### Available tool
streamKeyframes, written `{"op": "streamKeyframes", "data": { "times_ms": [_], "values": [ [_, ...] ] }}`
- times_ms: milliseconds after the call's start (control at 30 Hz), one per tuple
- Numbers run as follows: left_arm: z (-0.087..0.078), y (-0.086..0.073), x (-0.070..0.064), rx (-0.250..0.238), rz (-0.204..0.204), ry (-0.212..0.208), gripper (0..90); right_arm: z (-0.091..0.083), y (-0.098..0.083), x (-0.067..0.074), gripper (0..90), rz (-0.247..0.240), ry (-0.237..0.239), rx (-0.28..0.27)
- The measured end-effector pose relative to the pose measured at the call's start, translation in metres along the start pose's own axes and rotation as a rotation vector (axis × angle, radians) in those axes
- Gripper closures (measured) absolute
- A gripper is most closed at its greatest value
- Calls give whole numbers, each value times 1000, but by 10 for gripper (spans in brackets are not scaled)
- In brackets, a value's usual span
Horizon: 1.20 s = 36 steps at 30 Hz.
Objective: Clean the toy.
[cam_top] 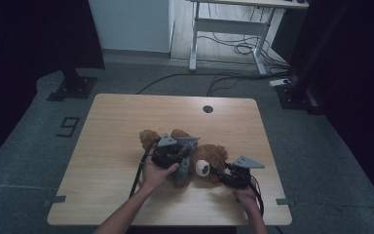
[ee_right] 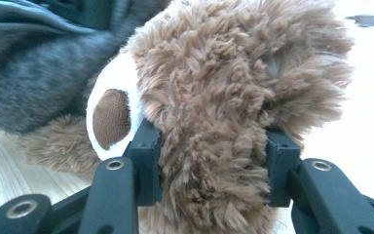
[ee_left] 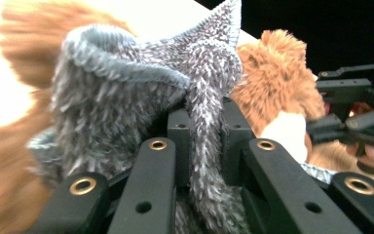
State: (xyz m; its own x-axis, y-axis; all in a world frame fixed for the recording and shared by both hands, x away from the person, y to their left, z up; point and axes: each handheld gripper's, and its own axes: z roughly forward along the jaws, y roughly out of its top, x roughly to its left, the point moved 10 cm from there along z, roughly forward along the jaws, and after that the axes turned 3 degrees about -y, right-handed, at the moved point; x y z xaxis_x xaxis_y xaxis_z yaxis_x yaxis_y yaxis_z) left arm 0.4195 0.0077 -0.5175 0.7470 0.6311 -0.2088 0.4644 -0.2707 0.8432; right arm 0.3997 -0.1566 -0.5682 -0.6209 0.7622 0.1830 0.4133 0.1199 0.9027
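A brown teddy bear [cam_top: 215, 154] lies near the front middle of the wooden table [cam_top: 121, 117], its white snout [cam_top: 202, 167] turned toward the front edge. A grey fuzzy garment [cam_top: 184, 170] is bunched over its body. My left gripper [cam_top: 184, 157] is shut on a fold of that grey fabric [ee_left: 126, 83], which stands pinched between the pads [ee_left: 180, 136]. My right gripper [cam_top: 220, 171] is shut on the bear's head [ee_right: 214, 97], its pads [ee_right: 148, 156] pressed into the fur beside the snout [ee_right: 112, 117].
A round cable hole [cam_top: 208, 108] sits near the table's far edge. Beyond the table are a white desk frame [cam_top: 229, 29], loose cables [cam_top: 243, 48] on the floor and dark stands at both sides. Bare tabletop lies left of and behind the bear.
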Motion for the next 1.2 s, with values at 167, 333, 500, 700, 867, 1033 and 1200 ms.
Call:
{"op": "streamKeyframes", "data": {
  "times_ms": [167, 333, 500, 700, 867, 1033, 1200],
  "values": [
    [-31, -9, 27, -45, -51, 36, 789, 0, 0, 0, 527, 4, 0, -2],
    [-50, -28, 64, -42, -132, 86, 789, 0, 0, -1, 528, 13, 2, -4],
    [-53, -51, 91, 4, -217, 96, 788, 0, 0, 0, 531, 19, 6, -5],
    [-54, -64, 104, 48, -223, 153, 788, 0, 0, -1, 532, 21, 5, -4],
    [-63, -66, 112, 32, -248, 169, 787, 0, 0, -1, 532, 18, 6, -2],
    [-73, -32, 83, -55, -156, 135, 791, 0, -1, -2, 532, 22, 7, 1],
    [-62, 7, 36, -86, -46, 60, 791, 0, 0, -1, 532, 19, 7, -2]
  ]
}}
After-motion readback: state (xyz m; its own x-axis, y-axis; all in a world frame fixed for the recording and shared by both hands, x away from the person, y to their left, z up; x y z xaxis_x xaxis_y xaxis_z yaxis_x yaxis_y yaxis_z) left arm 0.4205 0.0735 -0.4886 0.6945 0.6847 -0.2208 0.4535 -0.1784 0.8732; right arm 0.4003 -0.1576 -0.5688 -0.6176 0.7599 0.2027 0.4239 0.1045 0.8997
